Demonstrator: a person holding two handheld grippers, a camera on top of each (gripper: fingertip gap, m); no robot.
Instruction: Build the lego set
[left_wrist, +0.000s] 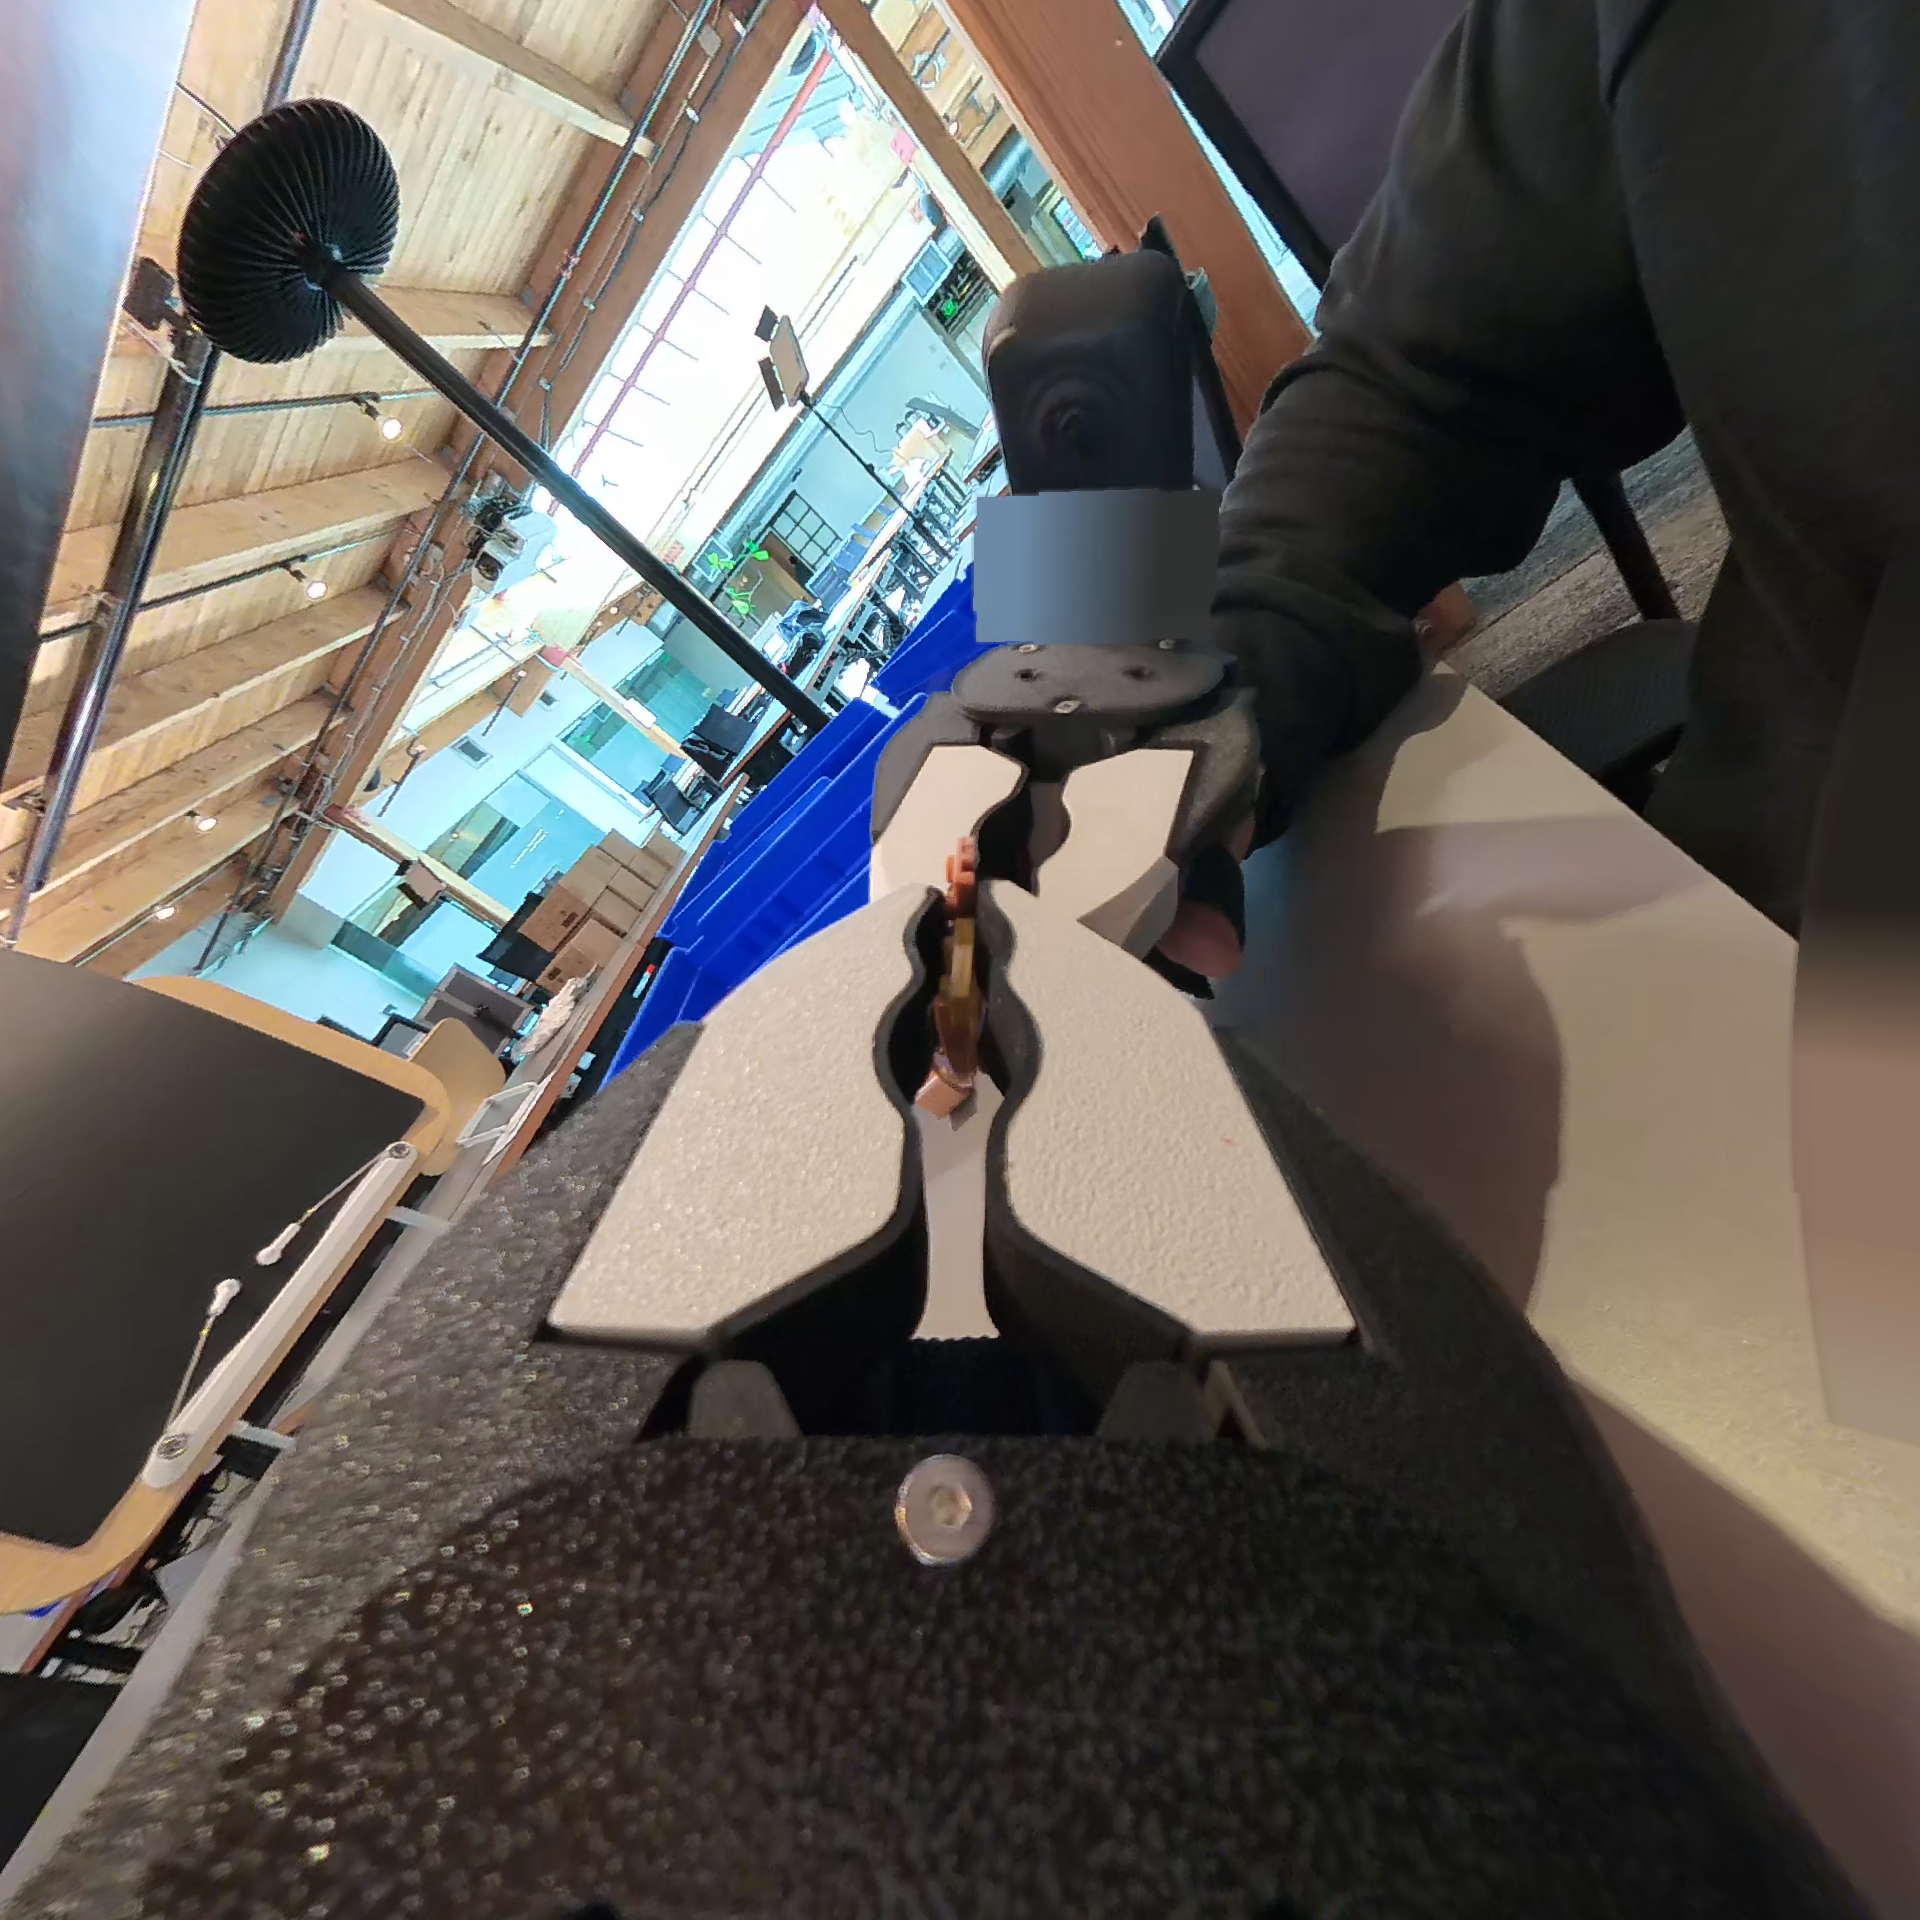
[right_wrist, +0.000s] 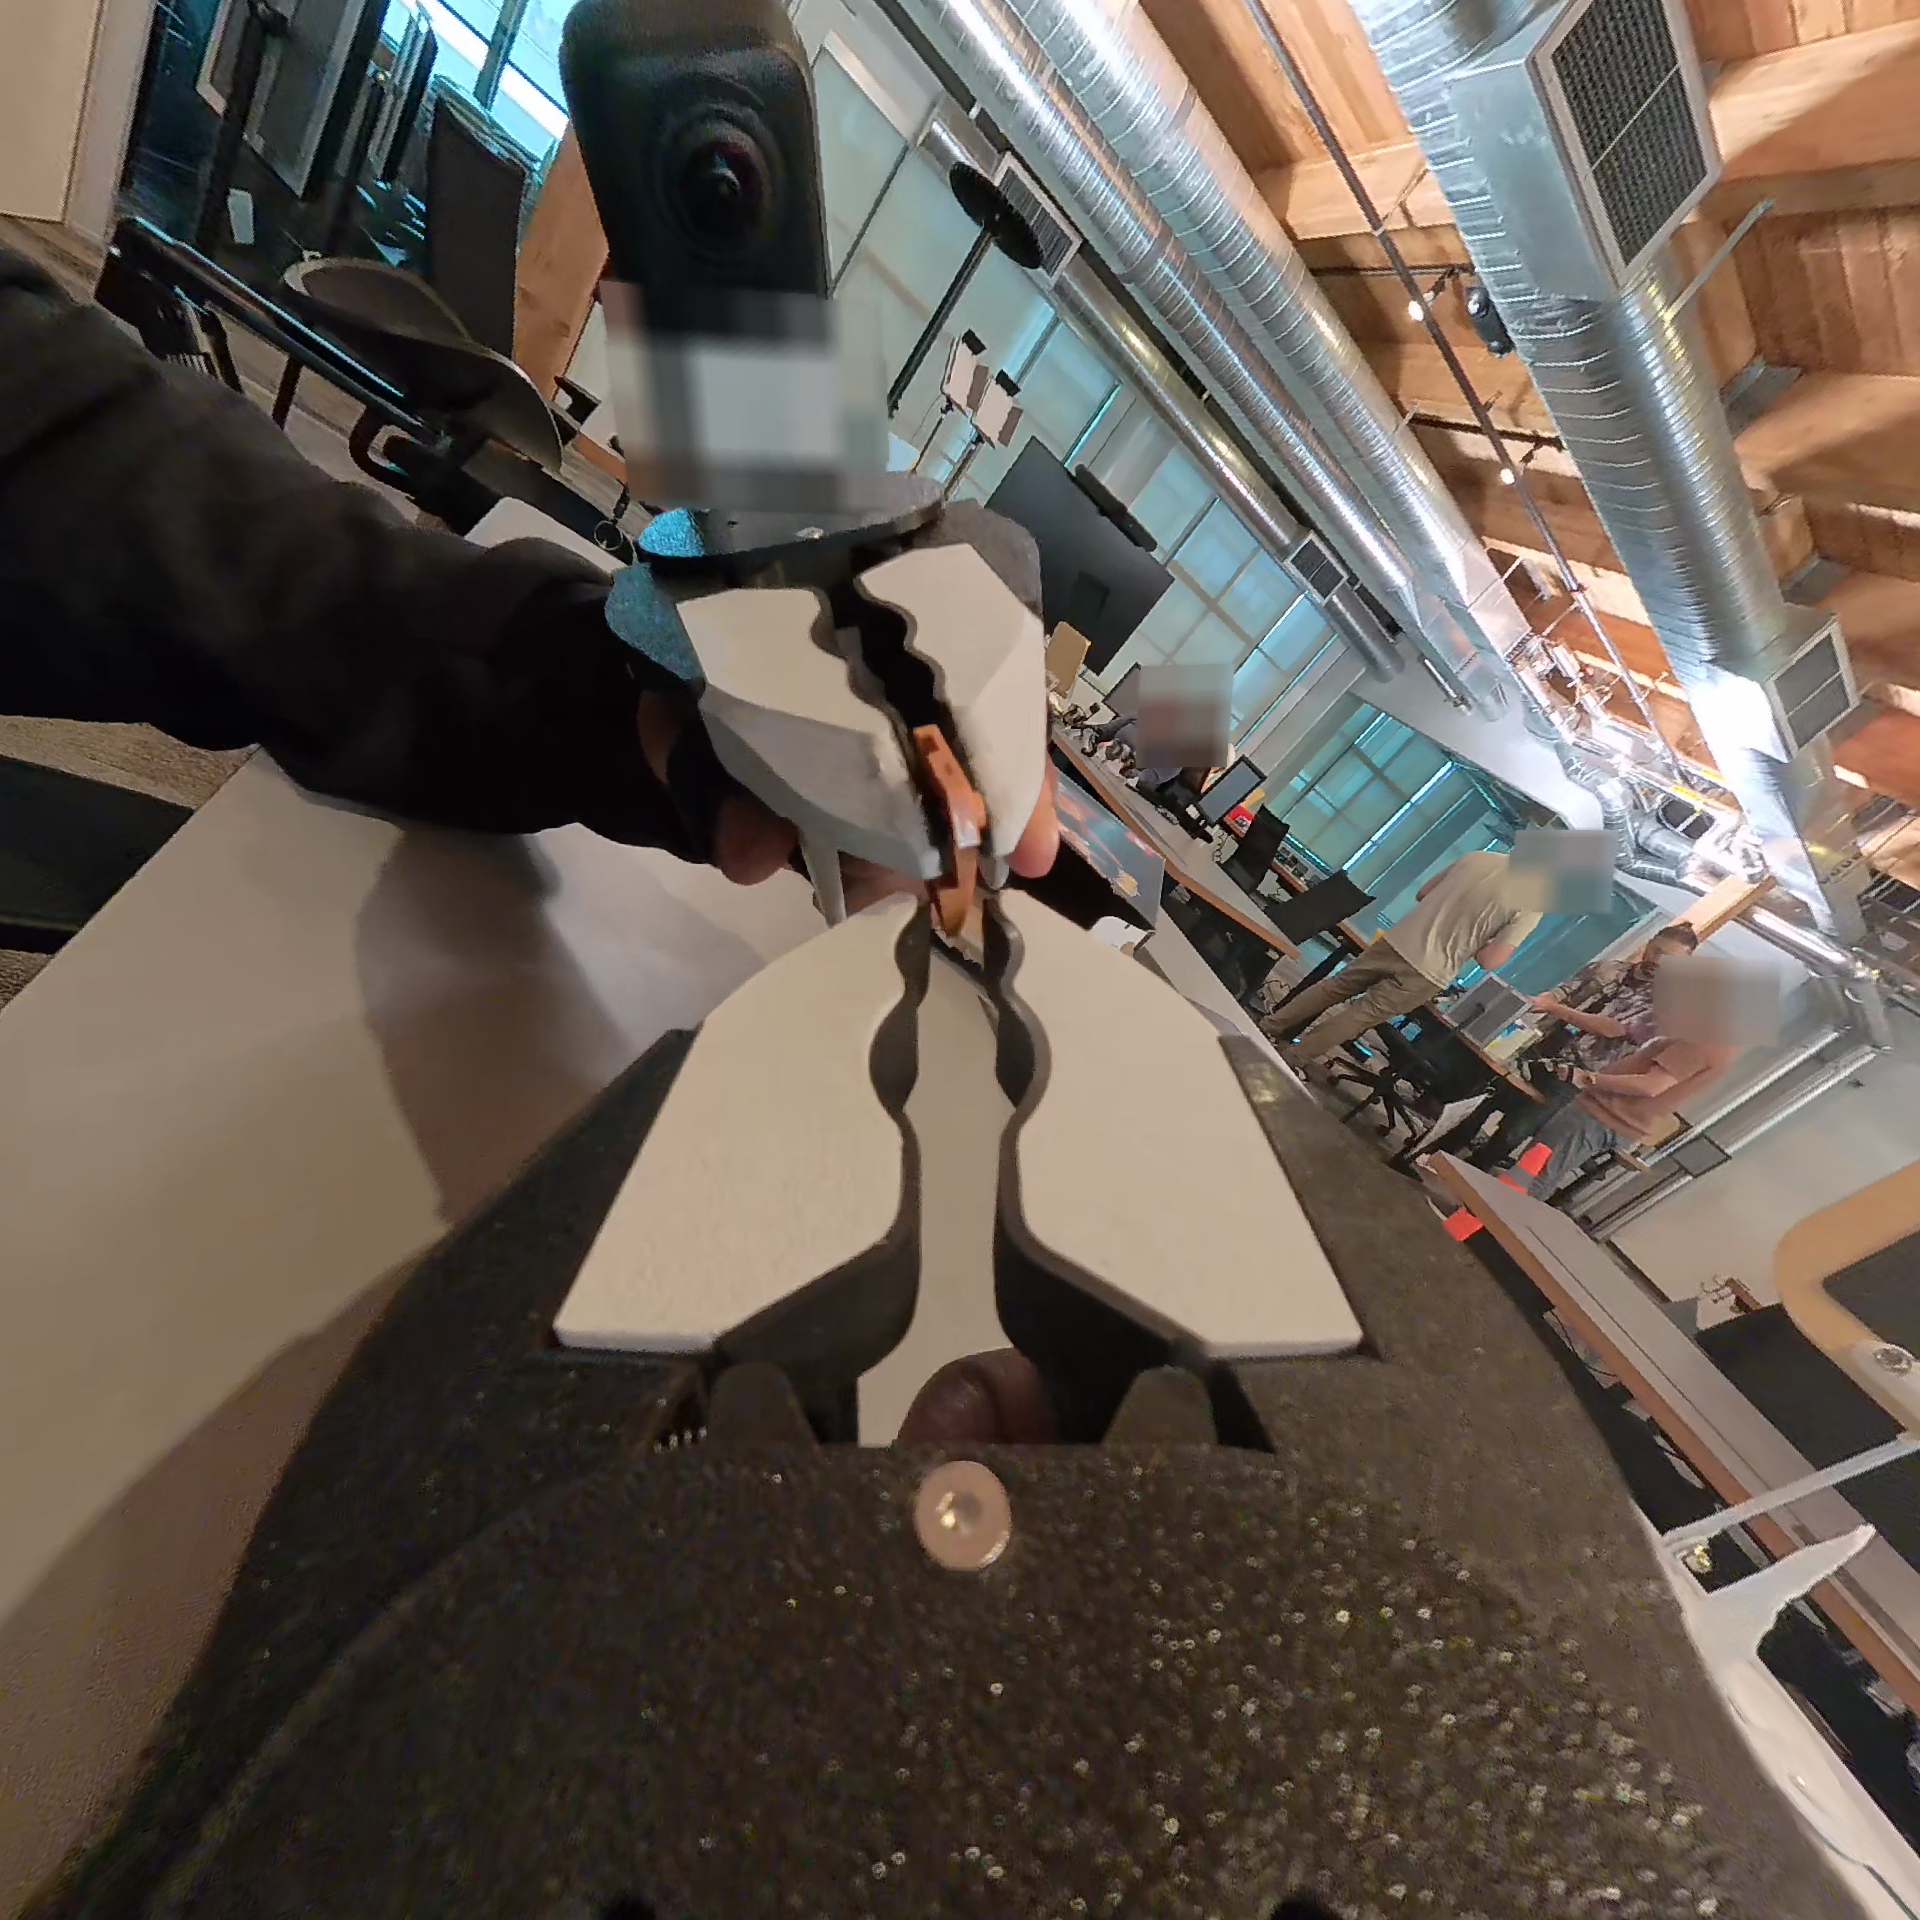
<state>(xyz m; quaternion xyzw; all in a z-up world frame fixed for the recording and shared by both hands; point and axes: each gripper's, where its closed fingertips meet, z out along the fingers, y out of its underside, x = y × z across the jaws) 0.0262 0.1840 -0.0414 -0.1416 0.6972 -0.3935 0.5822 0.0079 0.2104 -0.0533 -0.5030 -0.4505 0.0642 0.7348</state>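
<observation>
Item: one thin brown-orange strip (left_wrist: 961, 951), raised above the white tabletop (left_wrist: 1558, 1039). My left tongs (left_wrist: 951, 914) were clenched on it, pads pressing both faces. My right tongs (right_wrist: 961, 930) met it tip to tip, nearly closed about its far end; I could not tell whether they gripped. Gloved hand (left_wrist: 1288, 727) behind; blue bins (left_wrist: 790, 831) beyond.

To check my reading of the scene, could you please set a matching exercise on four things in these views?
Things:
1. brown piece
2. blue bins
3. black ribbed disc
4. table

Descriptions:
a. on a dark pole, high up
b. white, below the grippers
c. clamped in the left gripper
d. stacked beyond the table

Pairs: 1-c, 2-d, 3-a, 4-b.
</observation>
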